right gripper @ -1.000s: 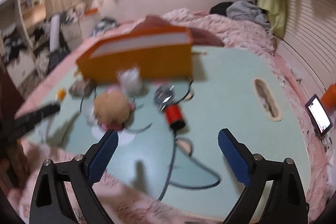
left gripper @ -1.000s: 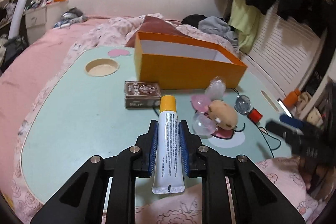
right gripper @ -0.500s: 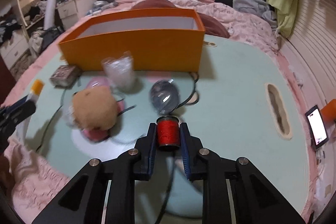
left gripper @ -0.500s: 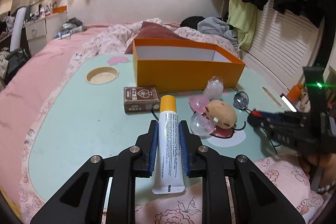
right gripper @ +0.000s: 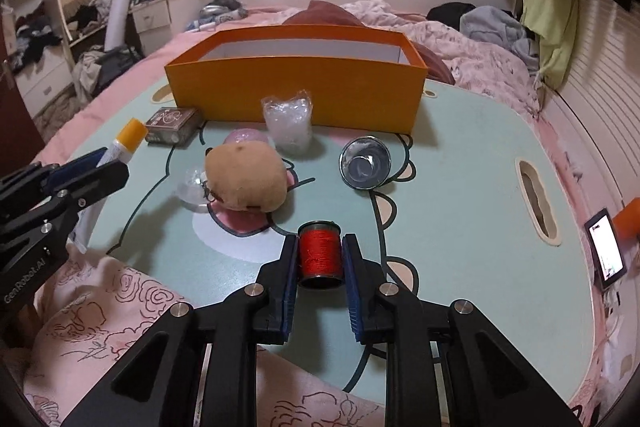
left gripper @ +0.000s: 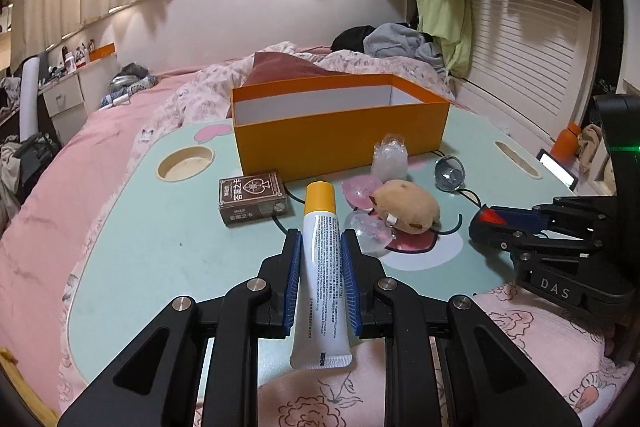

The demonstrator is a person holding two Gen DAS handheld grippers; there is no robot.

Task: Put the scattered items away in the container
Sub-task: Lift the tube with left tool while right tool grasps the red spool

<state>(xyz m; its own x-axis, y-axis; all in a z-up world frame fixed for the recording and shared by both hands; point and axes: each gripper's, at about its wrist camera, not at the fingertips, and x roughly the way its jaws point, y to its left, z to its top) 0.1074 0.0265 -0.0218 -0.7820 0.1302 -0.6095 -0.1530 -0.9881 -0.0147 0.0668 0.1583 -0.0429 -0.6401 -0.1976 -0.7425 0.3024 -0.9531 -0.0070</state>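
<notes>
Two grips: tube (left gripper: 321, 275) in left gripper (left gripper: 320, 247), spool (right gripper: 320, 254) in right gripper (right gripper: 320, 247)

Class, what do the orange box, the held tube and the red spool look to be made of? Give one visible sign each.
Orange box: likely cardboard, matte, with thin straight walls and a white lining.
Tube: probably soft plastic, glossy white, crimped flat at its end.
Red spool: wound thread, fibrous strands; dark rims, material unclear.
</notes>
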